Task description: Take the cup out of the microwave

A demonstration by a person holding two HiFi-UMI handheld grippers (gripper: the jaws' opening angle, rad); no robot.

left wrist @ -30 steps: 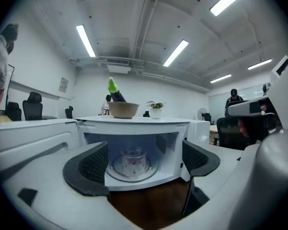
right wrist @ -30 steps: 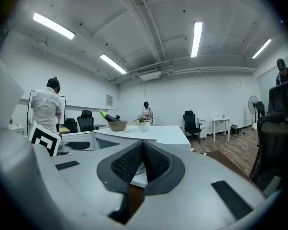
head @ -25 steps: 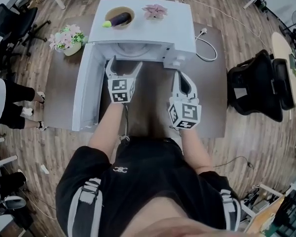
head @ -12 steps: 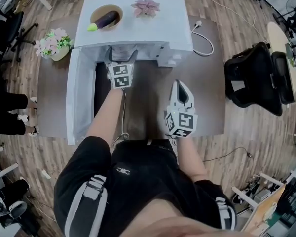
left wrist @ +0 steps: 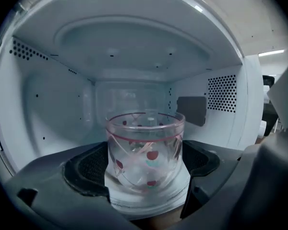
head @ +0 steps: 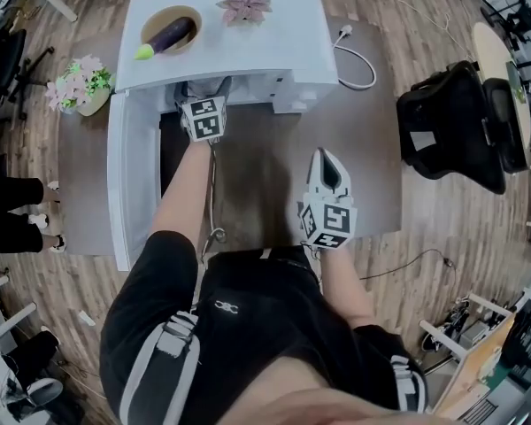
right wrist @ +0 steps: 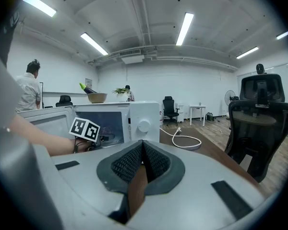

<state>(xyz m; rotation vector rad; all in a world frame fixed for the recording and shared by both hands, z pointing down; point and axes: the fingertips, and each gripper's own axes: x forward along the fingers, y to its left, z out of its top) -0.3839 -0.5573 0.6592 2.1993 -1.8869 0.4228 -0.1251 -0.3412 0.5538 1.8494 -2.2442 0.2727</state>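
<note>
A clear glass cup (left wrist: 145,152) with red dots stands on the turntable inside the white microwave (head: 248,51), whose door (head: 133,184) hangs open to the left. My left gripper (head: 203,91) reaches into the cavity. In the left gripper view it (left wrist: 144,169) is open, its dark pads (left wrist: 86,171) flanking the cup closely on both sides. The head view does not show the cup. My right gripper (head: 326,168) hovers over the brown table, shut and empty; its pads (right wrist: 156,159) meet in the right gripper view.
On the microwave's top sit a bowl with an eggplant (head: 168,32) and a pink succulent (head: 245,7). A flower pot (head: 80,85) stands at the table's left. A white cable (head: 358,60) loops at the right. A black office chair (head: 460,131) is beside the table.
My left gripper has gone forward from the microwave's opening into the cavity. The right gripper has drawn back a little towards the table's near edge.
</note>
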